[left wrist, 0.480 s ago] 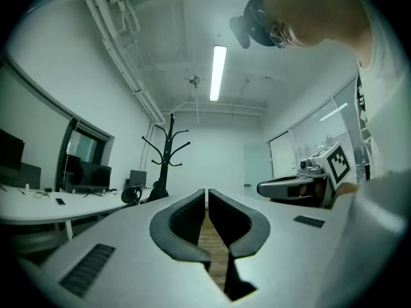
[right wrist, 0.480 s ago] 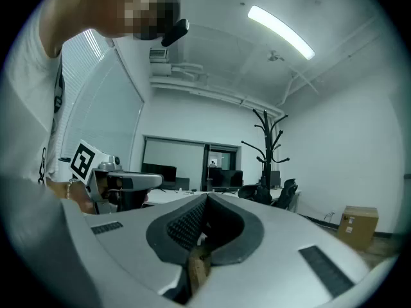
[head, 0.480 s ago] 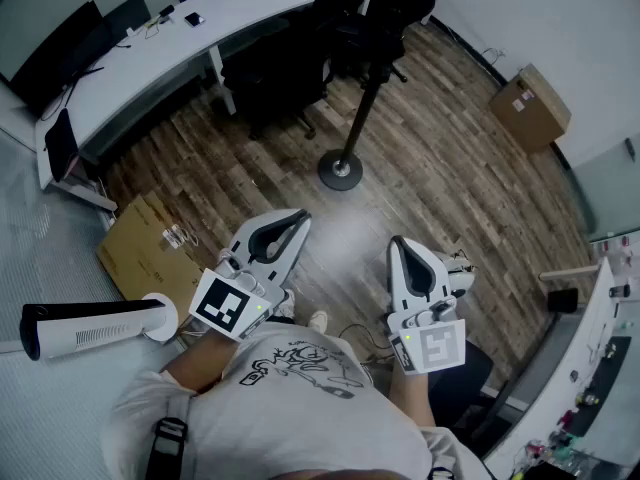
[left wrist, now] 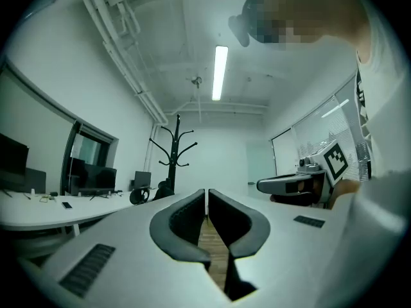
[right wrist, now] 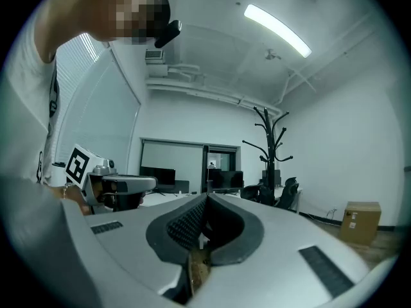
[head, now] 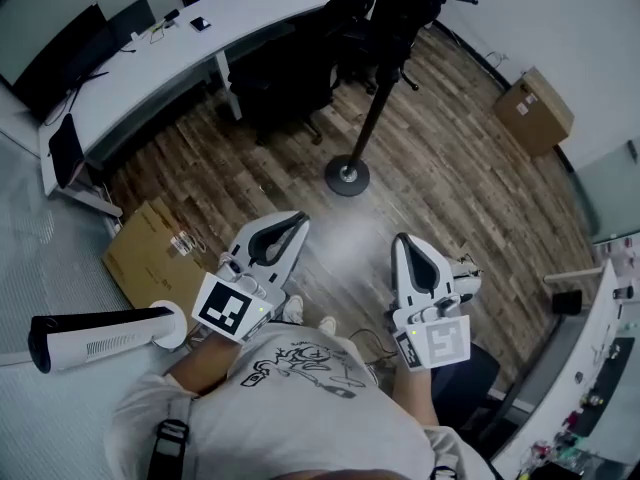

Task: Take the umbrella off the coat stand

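**Both grippers shut and empty, the stand well ahead**

My left gripper (head: 298, 222) has its jaws pressed together with nothing between them. My right gripper (head: 403, 242) is the same, shut on empty air. I hold both low in front of me, side by side.

The tall black metal coat stand with curved hooks (head: 379, 100) is well ahead of both grippers, slightly to the right of the right one. I take it the umbrella hangs there. I cannot pick it out from the dark mass around the stand's upper pole (head: 398, 13), and neither gripper view shows it plainly.

I expect a folded umbrella to be light and long. Its soft, slippery cloth should slide under the pads, over a stiff shaft. I would open one gripper wide and close it on the handle or the bare shaft just by it, not on the canopy. Then I would lift until the loop or crook clears the hook, so the thin stand does not tip.
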{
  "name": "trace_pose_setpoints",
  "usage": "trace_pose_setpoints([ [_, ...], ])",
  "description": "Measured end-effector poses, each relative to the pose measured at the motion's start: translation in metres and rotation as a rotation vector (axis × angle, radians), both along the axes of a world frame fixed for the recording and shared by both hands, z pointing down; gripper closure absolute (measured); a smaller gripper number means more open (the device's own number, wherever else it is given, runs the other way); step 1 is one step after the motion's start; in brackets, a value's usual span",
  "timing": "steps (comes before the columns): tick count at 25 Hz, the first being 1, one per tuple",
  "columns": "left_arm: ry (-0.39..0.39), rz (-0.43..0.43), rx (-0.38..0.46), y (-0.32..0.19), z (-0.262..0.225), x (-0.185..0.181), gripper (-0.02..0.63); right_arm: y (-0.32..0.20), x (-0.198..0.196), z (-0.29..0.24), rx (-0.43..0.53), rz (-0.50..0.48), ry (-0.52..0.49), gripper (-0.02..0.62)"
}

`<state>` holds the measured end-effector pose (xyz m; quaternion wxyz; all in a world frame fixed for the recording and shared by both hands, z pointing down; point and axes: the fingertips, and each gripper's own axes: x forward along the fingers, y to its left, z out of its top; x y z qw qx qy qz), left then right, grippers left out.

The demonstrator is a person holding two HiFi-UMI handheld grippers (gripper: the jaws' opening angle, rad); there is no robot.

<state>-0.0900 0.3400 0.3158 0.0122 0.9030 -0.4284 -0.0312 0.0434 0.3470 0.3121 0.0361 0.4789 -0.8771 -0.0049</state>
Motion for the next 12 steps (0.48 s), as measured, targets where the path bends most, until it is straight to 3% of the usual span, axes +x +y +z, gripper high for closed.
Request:
trace_pose_setpoints([
  [12, 0.019, -0.001, -0.021, -0.025, 0.011, -0.054, 0.572, -0.023, -0.049, 0.009, -0.015, 0.011, 0.018, 0.586],
])
